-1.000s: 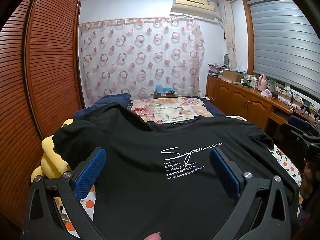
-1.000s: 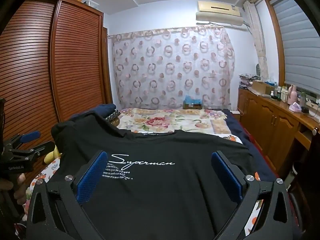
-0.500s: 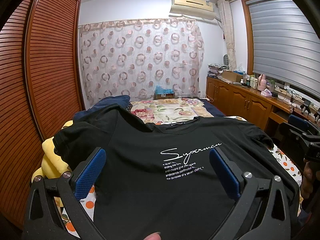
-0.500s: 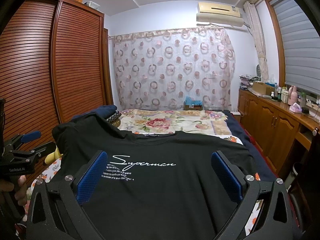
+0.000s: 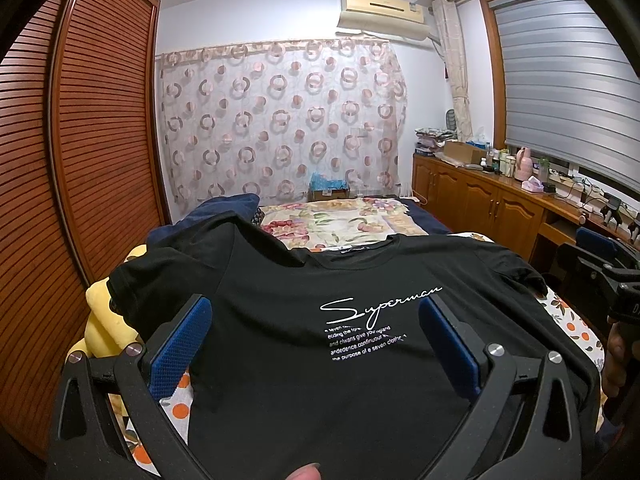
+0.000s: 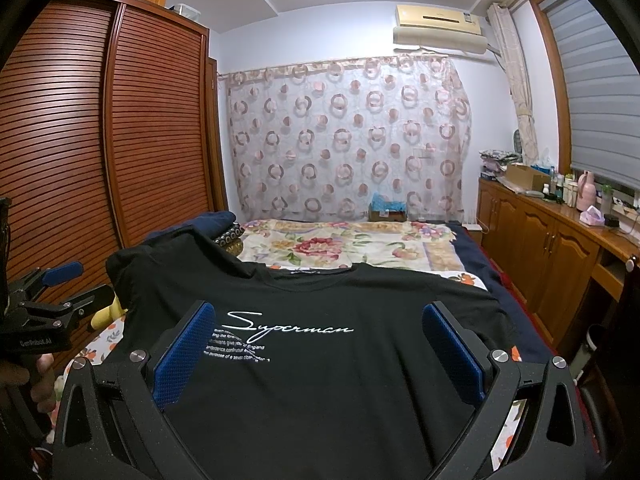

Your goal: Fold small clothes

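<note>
Blue-padded fingers of the left gripper (image 5: 316, 338) stand spread wide apart above a black T-shirt (image 5: 320, 360), holding nothing. The right gripper (image 6: 318, 342) is parted just as widely over the same shirt, also empty. A fingertip (image 5: 304, 472) shows at the bottom edge of the left wrist view.

The T-shirt lies spread front-up on the near end of the bed (image 6: 348, 248), collar pointing away, white script print (image 6: 288, 326) reading "Supermcn" across the chest with small lines of text beneath. Its left sleeve (image 5: 156, 280) rises over something underneath, beside a yellow plush toy (image 5: 104, 320). An orange-patterned sheet (image 5: 576, 320) peeks out around the shirt's edges.

Beyond the collar comes a floral bedspread (image 5: 340, 224), with a navy pillow or folded blanket (image 5: 224, 210) at its left side. A louvred wooden wardrobe (image 6: 132, 128) runs along the left wall. On the right, a wooden cabinet counter (image 6: 552, 236) carries bottles and boxes under a grey window blind (image 5: 560, 92). At the far end hangs a curtain with pink rings (image 6: 348, 136), an air conditioner (image 6: 438, 26) mounted above it.
</note>
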The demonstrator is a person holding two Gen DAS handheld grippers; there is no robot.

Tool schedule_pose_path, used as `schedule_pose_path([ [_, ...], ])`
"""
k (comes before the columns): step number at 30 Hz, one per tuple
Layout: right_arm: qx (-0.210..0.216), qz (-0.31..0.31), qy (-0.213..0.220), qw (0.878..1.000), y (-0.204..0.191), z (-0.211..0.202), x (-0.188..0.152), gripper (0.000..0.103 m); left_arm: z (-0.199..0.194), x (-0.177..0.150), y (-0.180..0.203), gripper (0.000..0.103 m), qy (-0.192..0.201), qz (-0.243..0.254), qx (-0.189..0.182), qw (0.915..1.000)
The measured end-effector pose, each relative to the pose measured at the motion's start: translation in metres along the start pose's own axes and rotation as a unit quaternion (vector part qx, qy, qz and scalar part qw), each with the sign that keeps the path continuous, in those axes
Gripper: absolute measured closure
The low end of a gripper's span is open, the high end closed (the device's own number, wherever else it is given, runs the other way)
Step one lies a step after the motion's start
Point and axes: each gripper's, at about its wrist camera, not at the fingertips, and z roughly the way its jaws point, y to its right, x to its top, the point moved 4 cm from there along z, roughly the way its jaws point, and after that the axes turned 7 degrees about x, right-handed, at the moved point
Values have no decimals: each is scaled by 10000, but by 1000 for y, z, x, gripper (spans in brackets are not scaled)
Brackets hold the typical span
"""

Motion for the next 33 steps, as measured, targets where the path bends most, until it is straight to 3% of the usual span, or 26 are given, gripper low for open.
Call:
schedule_pose_path([
  [33, 5, -6, 32, 10000, -2, -1, -1, 0, -3, 0, 2, 0, 37, 36, 9, 10000],
])
